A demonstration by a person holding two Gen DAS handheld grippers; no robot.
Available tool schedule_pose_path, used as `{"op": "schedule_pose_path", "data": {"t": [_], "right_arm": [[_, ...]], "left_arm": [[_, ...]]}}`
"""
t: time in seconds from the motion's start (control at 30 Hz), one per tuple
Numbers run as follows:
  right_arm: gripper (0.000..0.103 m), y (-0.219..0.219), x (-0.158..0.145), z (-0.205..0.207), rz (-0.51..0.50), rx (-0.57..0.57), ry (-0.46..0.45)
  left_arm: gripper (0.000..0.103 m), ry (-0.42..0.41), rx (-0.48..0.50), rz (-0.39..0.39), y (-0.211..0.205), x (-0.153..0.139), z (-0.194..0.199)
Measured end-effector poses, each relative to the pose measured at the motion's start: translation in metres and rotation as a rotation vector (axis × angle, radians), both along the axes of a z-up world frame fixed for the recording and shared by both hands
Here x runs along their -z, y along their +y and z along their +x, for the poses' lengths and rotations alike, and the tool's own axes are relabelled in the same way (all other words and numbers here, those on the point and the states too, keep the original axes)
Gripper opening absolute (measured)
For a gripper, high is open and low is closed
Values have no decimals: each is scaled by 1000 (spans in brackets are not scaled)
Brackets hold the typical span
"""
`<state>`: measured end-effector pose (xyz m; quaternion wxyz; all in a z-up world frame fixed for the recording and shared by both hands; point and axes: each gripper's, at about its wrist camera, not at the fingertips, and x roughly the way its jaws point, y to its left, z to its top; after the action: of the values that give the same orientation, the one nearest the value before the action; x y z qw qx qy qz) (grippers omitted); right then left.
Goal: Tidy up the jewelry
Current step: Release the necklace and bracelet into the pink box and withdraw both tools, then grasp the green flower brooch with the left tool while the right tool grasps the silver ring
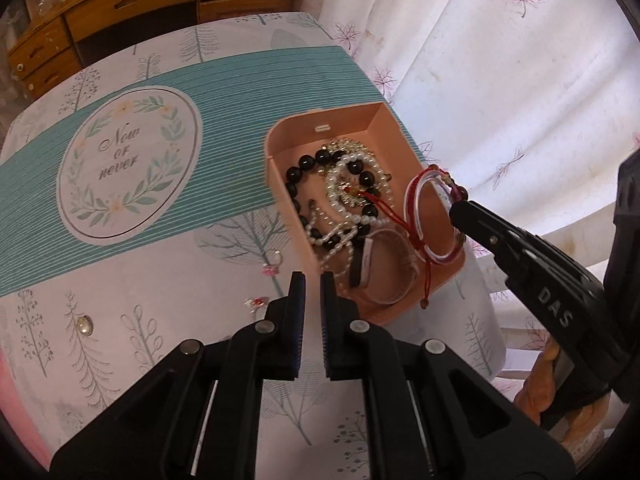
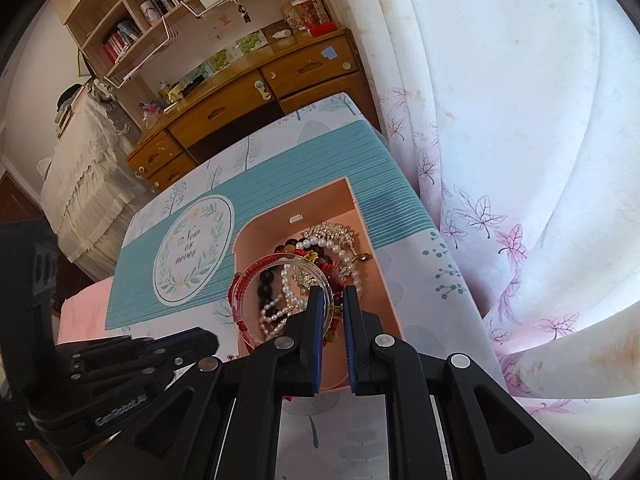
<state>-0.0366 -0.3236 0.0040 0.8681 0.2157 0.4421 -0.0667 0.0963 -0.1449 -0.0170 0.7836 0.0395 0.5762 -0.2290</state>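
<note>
An open pink box (image 1: 280,140) sits near the table's right edge. It holds a black bead bracelet (image 1: 298,170), pearl strands (image 1: 340,216), a gold piece (image 1: 348,146) and a pink-strapped watch (image 1: 394,276). My right gripper (image 1: 456,210) comes in from the right, shut on red and clear bangles (image 1: 420,208) with a red cord, hanging over the box's right side. In the right wrist view the bangles (image 2: 256,276) hang from my right gripper (image 2: 333,296) above the box (image 2: 320,200). My left gripper (image 1: 312,282) is shut and empty, just in front of the box; it also shows as the left gripper (image 2: 180,344) at lower left.
Loose on the tablecloth (image 1: 160,264) left of my left gripper lie a ring (image 1: 274,256), a pink charm (image 1: 270,270), a small red-and-white piece (image 1: 256,302) and a round stone (image 1: 85,326). A leaf-print curtain (image 1: 500,80) hangs right of the table. A wooden desk (image 1: 132,0) stands behind.
</note>
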Motion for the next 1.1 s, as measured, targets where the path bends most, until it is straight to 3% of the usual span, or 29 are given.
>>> {"op": "schedule_pose_path", "data": {"t": [0.37,0.6,0.77,0.87,0.93,0.97,1.1], "right_arm": [[11,10,50,23,16,-17,112],[12,29,36,16,-22,-63,54],[12,61,17,9,-27,-173,4],[14,84,9,7,-25,-259,-6],[33,102,7,5,-32,-322,-15],[35,111,6,4,-43,-347,-28],[36,143,8,0,-97,-443,-44]], "left_arm": [[5,-47,-181,-2,86,3,-12],[5,-89,-347,24,150,8,-16],[5,-74,-413,25,181,14,-25],[5,-44,-412,40,186,20,-32],[5,-15,-378,47,184,26,-37],[5,-1,-347,49,181,29,-41],[5,5,-260,38,166,35,-56]]}}
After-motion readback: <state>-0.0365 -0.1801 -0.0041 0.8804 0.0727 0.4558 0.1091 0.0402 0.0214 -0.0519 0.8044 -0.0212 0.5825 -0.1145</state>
